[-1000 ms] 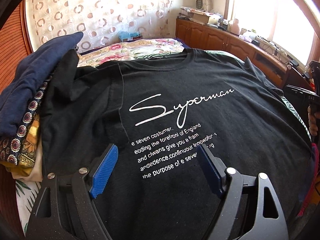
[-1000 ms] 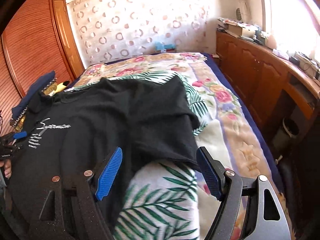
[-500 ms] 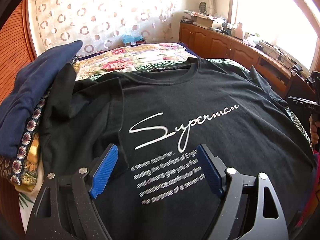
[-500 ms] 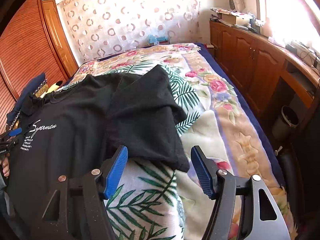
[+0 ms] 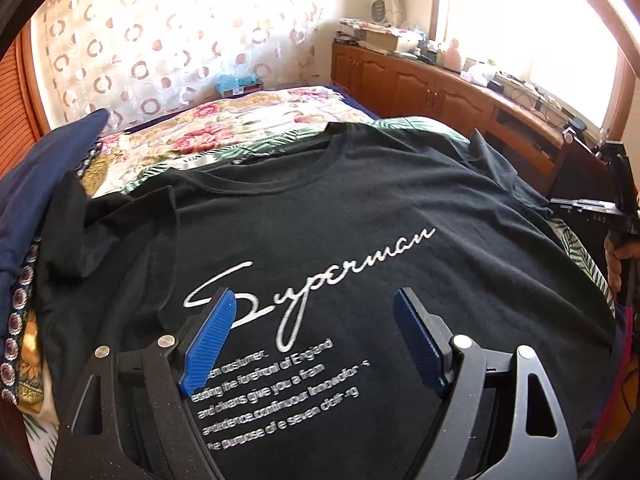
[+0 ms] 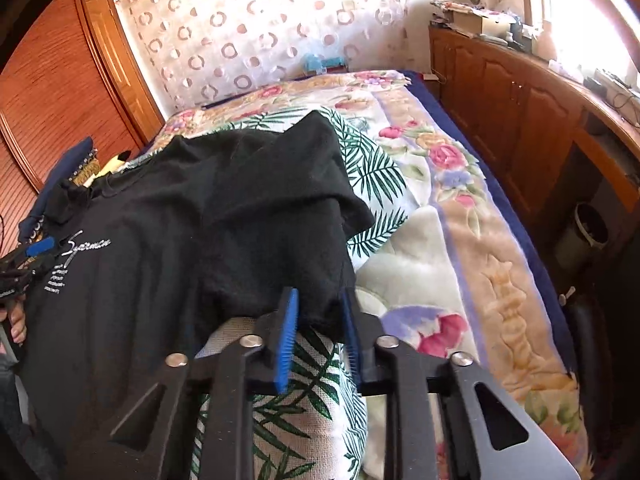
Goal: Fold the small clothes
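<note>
The T-shirt [image 5: 320,216] is lying across the bed [image 6: 460,240] — clothes pile [image 5: 28,216] sitting at its left edge, cabinets [image 6: 520,100] standing beyond the right.

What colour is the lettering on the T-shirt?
White, on the black T-shirt; the lettering shows best in the left wrist view.

A home bedroom: a bed [image 6: 460,216] with floral blankets, wooden cabinets [image 6: 516,96] and a patterned curtain [image 5: 160,40].

Matt black cloth T-shirt [image 5: 360,208] (glossy white print) beside polished wood cabinets [image 6: 520,92].
</note>
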The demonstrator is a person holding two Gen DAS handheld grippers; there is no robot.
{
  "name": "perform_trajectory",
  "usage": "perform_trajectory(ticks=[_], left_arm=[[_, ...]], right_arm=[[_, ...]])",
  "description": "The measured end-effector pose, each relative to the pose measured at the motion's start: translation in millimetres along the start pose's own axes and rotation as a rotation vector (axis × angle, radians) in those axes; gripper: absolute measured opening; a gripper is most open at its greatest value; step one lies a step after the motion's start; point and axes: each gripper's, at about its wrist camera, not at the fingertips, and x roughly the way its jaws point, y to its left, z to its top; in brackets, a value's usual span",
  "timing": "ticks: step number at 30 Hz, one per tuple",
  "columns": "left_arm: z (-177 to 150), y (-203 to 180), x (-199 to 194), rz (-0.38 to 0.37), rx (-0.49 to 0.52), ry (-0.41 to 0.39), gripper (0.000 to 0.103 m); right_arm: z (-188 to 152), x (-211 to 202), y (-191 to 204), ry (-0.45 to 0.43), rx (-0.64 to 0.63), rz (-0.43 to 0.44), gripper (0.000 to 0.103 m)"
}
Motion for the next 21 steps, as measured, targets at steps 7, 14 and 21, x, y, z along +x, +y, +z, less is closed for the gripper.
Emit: perform_trajectory(ticks=[7,14,21], left_arm=[[-2.4,-3.9,16.1,0.011,0.013,0.044,0.082],[-4.3,-7.0,11.9,0.002,0.011,0.038,0.082],[-0.3,-13.4,-12.5,-0.009,0.020,-0.028,0.082]], right_arm=[[8.8,-22.1,13.8,-0.117,-0.037,0.038,0.005],[9.2,-38.1,81.0,-0.166,-0.183,0.160,0.005],[-24.7,-10.0,120.9,-0.071,-0.248,0.230,0.005]])
